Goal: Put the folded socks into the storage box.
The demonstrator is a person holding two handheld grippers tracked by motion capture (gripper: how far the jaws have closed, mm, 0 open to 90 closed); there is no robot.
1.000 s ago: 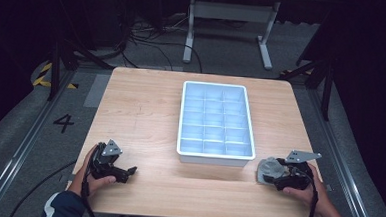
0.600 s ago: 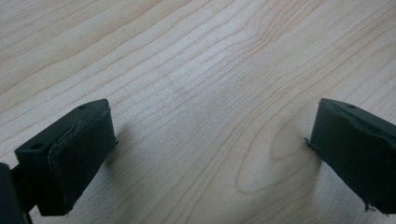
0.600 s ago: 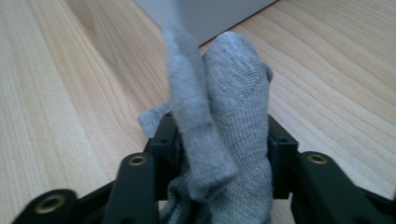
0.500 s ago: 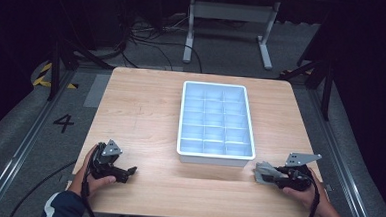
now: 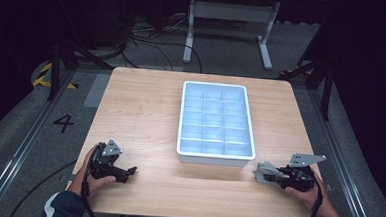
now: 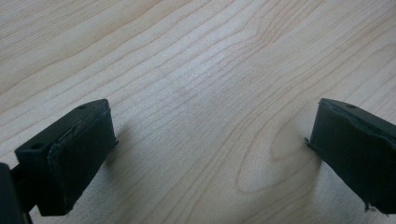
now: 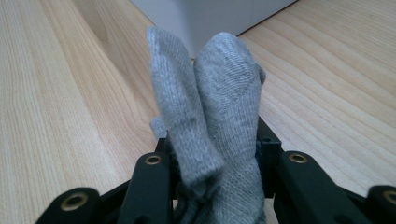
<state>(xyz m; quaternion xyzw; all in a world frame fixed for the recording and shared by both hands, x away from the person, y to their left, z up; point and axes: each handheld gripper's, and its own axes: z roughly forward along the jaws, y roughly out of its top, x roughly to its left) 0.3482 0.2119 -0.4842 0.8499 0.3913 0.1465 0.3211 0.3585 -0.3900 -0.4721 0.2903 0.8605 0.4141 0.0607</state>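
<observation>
My right gripper (image 5: 266, 175) lies at the table's front right with a person's hand on it. Its jaws have just been closing and now pinch a folded grey knitted cloth (image 7: 210, 116), which bulges up between them and points toward the tray corner (image 7: 205, 18). In the high view the cloth (image 5: 263, 173) shows as a small grey lump at the jaw tips. At the front left, my left gripper (image 5: 127, 172) rests low over the wood. Its two black pads (image 6: 74, 154) stand far apart with only bare table between them.
A white tray (image 5: 181, 119) divided into several small compartments sits in the middle of the wooden table (image 5: 141, 111), just beyond the right gripper. Dark floor, cables and a metal stand (image 5: 231, 13) lie behind the table's far edge.
The right gripper's jaws have come together on the grey cloth, squeezing it from a rounder lump into a narrow one. Neither hand has shifted.
</observation>
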